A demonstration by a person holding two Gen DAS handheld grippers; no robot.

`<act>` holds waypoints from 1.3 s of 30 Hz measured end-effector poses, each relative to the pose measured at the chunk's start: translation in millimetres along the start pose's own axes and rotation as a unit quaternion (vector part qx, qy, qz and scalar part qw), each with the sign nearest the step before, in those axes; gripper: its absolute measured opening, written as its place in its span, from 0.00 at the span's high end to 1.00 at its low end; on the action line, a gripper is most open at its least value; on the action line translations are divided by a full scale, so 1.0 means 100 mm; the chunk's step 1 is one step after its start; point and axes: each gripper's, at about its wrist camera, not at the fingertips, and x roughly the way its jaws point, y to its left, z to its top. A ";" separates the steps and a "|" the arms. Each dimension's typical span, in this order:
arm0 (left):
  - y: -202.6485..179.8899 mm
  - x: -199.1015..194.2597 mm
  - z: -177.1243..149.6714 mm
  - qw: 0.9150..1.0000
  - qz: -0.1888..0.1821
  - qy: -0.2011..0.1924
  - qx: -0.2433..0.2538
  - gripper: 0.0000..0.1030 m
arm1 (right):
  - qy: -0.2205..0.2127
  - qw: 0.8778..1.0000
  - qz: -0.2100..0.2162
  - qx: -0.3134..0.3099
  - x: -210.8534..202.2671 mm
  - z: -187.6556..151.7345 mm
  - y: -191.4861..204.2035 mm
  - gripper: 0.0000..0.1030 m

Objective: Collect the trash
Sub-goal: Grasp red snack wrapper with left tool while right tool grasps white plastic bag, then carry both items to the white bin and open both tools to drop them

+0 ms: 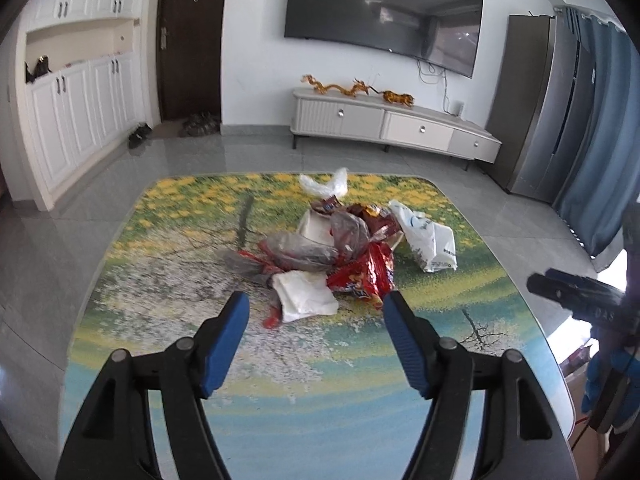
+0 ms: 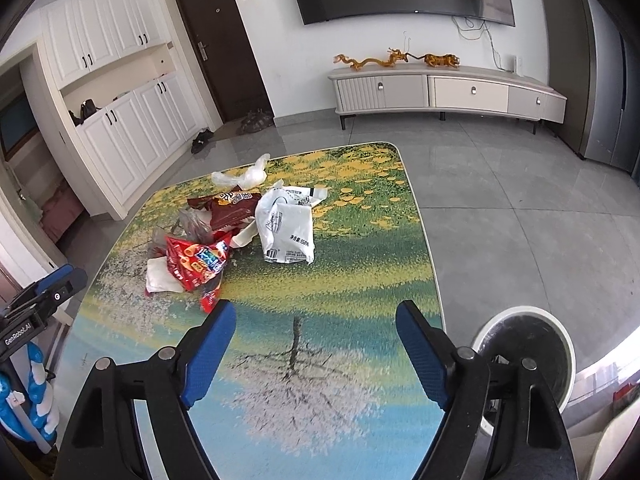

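- Trash lies in a loose heap on the table, toward its far edge and a little right of the middle in the left wrist view; nothing holds it.
- At the heap's left end, a grey crumpled plastic bag with red bits under it points toward the table's left edge.
- Just nearer than that, a white paper napkin sits at the heap's near side, closest to the left gripper, whose blue pads stand wide apart with nothing between them, hovering just short of the heap.
- A red snack wrapper lies beside the napkin on its right, touching it.
- Behind these, a dark red wrapper rests against the grey plastic.
- Nearest the far edge, a clear plastic bag lies slightly apart from the heap.
- At the right end, a white printed bag lies flat, touching the pile's edge.
- The right gripper hangs over the table's near half, well apart from the heap, its claw spread open and empty.
- Beyond the table's right edge, on the floor, stands a white round bin.
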 end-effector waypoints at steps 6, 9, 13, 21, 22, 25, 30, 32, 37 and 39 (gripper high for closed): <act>-0.13 0.42 0.04 0.998 -0.048 0.041 0.013 0.34 | 0.009 1.000 0.025 -0.014 0.38 0.27 -0.03 0.22; -0.25 0.66 0.09 0.996 -0.058 0.057 0.025 0.35 | 0.017 0.999 0.050 -0.006 0.61 0.40 -0.07 0.22; -0.35 0.90 0.15 0.995 -0.054 0.072 0.032 0.38 | 0.030 0.997 0.076 0.002 0.91 0.53 -0.07 0.22; -0.37 1.20 0.12 0.992 -0.065 0.110 0.016 0.75 | 0.058 0.993 0.100 0.000 1.33 0.59 -0.03 0.38; -0.37 1.19 0.10 0.991 -0.070 0.112 0.015 0.81 | 0.061 0.992 0.112 0.003 1.35 0.58 -0.04 0.50; -0.38 1.12 0.07 0.991 -0.078 0.110 0.015 0.85 | 0.059 0.991 0.119 -0.005 1.30 0.55 -0.01 0.70; -0.42 0.94 0.02 0.991 -0.087 0.103 0.018 0.90 | 0.053 0.990 0.127 -0.015 1.11 0.44 0.01 0.92; -0.43 0.87 0.01 0.991 -0.087 0.099 0.018 0.91 | 0.048 0.990 0.130 -0.021 0.98 0.38 0.03 0.93; -0.44 0.68 -0.05 0.992 -0.085 0.094 0.017 0.92 | 0.028 0.989 0.142 -0.024 0.66 0.25 0.03 0.94; -0.47 0.61 -0.06 0.992 -0.083 0.092 0.018 0.92 | 0.020 0.989 0.147 -0.021 0.53 0.21 0.01 0.94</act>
